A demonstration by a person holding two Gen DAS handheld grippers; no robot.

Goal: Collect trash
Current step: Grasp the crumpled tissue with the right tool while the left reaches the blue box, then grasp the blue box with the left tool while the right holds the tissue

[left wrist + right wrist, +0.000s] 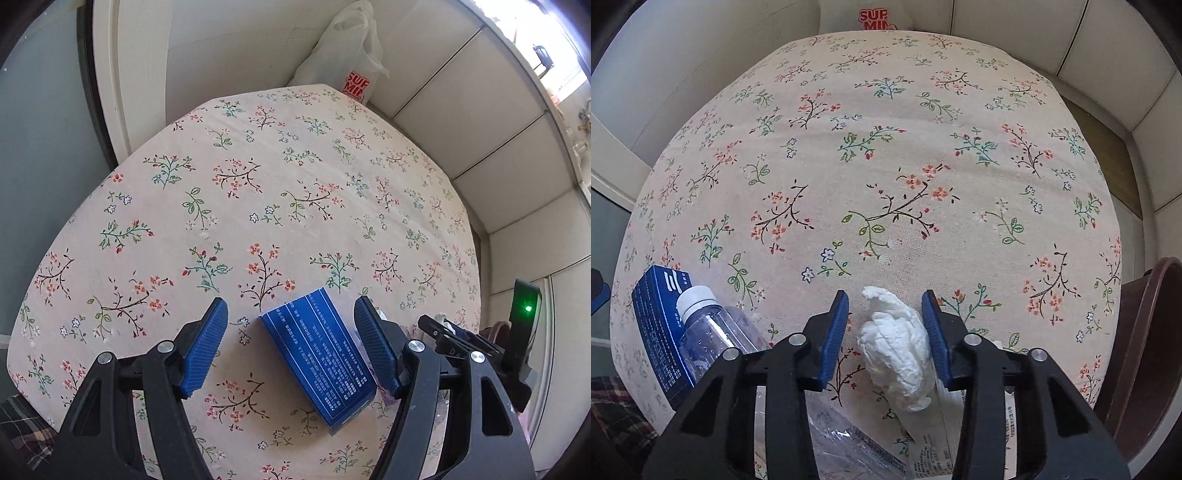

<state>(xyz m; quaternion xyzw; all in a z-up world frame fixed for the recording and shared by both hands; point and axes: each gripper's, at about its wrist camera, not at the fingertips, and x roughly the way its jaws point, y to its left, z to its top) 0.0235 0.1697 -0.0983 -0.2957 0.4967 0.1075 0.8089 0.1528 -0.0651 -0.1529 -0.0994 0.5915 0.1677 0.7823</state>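
Observation:
A blue box (317,354) with white print lies flat on the flowered tablecloth (258,166). My left gripper (291,305) straddles it, open: the right pad is close to the box and the left pad stands well clear. In the right wrist view a crumpled white tissue wad (897,354) lies between the fingers of my right gripper (885,295). It rests against the right pad, and a gap shows at the left pad. The blue box (657,325) and a clear plastic bottle (705,325) with a white cap lie to the left.
A white plastic bag (347,59) with red letters stands at the table's far edge, against the wall. A clear wrapper (842,435) and a white printed packet (934,443) lie under the right gripper. A brown chair (1145,350) stands at the right edge.

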